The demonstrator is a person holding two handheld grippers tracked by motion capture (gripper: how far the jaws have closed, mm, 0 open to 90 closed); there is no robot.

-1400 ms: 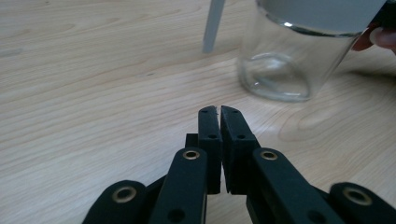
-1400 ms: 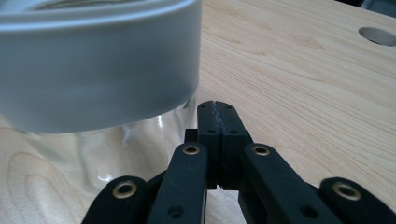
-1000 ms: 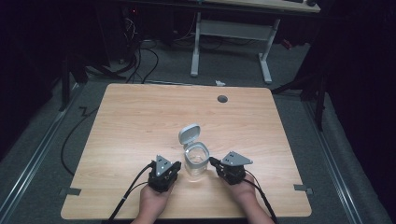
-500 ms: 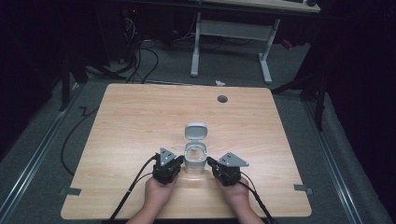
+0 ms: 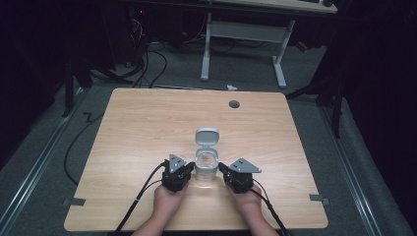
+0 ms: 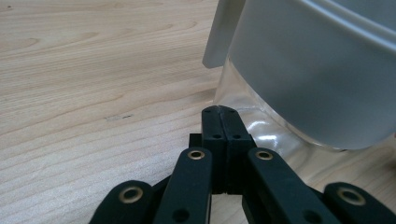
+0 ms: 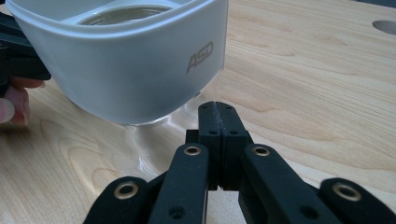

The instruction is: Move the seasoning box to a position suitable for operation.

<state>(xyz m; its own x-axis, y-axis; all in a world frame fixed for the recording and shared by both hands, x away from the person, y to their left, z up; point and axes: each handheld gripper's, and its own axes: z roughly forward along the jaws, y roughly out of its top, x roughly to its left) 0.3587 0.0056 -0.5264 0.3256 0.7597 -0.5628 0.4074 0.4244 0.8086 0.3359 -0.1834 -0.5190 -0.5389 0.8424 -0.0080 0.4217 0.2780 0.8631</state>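
A clear glass jar with a white plastic collar stands near the front edge of the wooden table, around 6 o'clock from the table's middle. Its flip lid is swung open and leans back toward 12 o'clock. The collar says "ASD" in the right gripper view.

The left gripper sits at the jar's 9 o'clock and the right gripper at its 3 o'clock, both tips right up against the glass base. Both sets of jaws are pressed fully together with nothing between them, clear in each gripper view. A round grommet hole sits toward the table's far edge, about 1 o'clock from the jar.
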